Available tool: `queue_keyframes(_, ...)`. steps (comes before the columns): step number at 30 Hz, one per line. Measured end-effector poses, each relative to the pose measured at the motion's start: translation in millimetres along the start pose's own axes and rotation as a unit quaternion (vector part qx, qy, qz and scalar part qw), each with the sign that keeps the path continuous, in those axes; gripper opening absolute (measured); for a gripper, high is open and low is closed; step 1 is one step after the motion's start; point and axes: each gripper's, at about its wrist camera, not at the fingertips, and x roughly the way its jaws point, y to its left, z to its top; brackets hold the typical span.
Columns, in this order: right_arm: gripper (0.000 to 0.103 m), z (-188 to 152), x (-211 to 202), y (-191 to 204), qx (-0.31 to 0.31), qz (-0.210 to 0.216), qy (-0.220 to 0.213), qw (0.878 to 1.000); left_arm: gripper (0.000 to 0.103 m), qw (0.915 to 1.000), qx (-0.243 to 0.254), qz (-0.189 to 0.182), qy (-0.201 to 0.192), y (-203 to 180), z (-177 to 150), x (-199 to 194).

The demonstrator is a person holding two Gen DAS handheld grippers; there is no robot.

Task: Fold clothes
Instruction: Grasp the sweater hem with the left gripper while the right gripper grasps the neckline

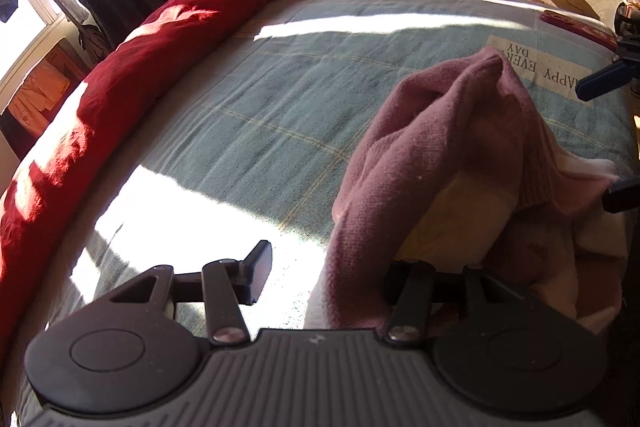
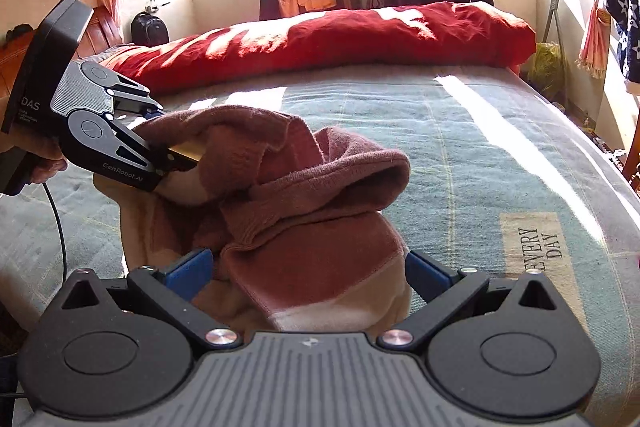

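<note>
Maroon-and-cream sweater [image 2: 304, 195] lay bunched on the bed [image 2: 480, 155], on the side away from the red duvet [image 2: 328, 39] rolled along the far edge, just beside the "EVERY DAY" patch [image 2: 540, 247]. Left gripper [image 2: 176, 143] had its fingers spread, the sweater draped over one finger and hiding it; the other finger [image 1: 256, 271] was bare. No grip on the cloth could be confirmed. Right gripper [image 2: 308, 275] was released, its blue fingers [image 2: 192, 271] spread wide on either side of the sweater's near fold. Sunlight fell in bands across the bed.
</note>
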Motion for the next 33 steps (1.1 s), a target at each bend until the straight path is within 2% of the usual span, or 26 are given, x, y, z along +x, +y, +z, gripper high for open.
queue_keyframes(5, 0.103, 9.3, 34.0, 13.1, -0.078, -0.008, 0.05, 0.996, 0.054, 0.9988, 0.014, -0.044, -0.018, 11.8, -6.2, 4.2)
queue_keyframes(9, 0.103, 9.0, 59.1, 24.0, -0.139, -0.002, 0.125, 0.982, 0.055, 0.9967, 0.005, -0.078, -0.018, 18.4, -8.4, 8.0)
queue_keyframes(14, 0.103, 18.2, 69.4, 19.1, -0.125, 0.008, 0.168, 0.978, 0.055, 0.9934, -0.035, -0.108, 0.02, 26.1, -4.6, 14.9)
queue_keyframes(19, 0.103, 57.4, 45.3, 9.9, -0.12, 0.003, 0.196, 0.973, 0.055, 0.9893, -0.063, -0.107, 0.076, 30.2, 9.8, 17.5)
queue_keyframes(22, 0.103, 81.0, 30.9, 4.5, -0.117, 0.0, 0.213, 0.97, 0.055, 0.983, -0.086, -0.11, 0.119, 31.8, 19.7, 20.6)
queue_keyframes(25, 0.103, 104.4, 16.5, -1.1, -0.115, -0.003, 0.229, 0.967, 0.052, 0.9733, -0.108, -0.118, 0.164, 31.3, 32.8, 22.8)
queue_keyframes(26, 0.103, 109.2, 14.5, -4.1, -0.122, 0.004, 0.224, 0.967, 0.056, 0.9724, -0.108, -0.118, 0.17, 30.8, 37.1, 22.0)
queue_keyframes(28, 0.103, 118.9, 10.5, -10.3, -0.137, 0.02, 0.212, 0.967, 0.056, 0.9714, -0.111, -0.106, 0.181, 29.3, 41.9, 24.5)
queue_keyframes(33, 0.103, 127.1, 10.4, -22.5, -0.185, 0.074, 0.182, 0.963, 0.057, 0.9573, -0.161, -0.064, 0.231, 27.8, 42.2, 36.3)
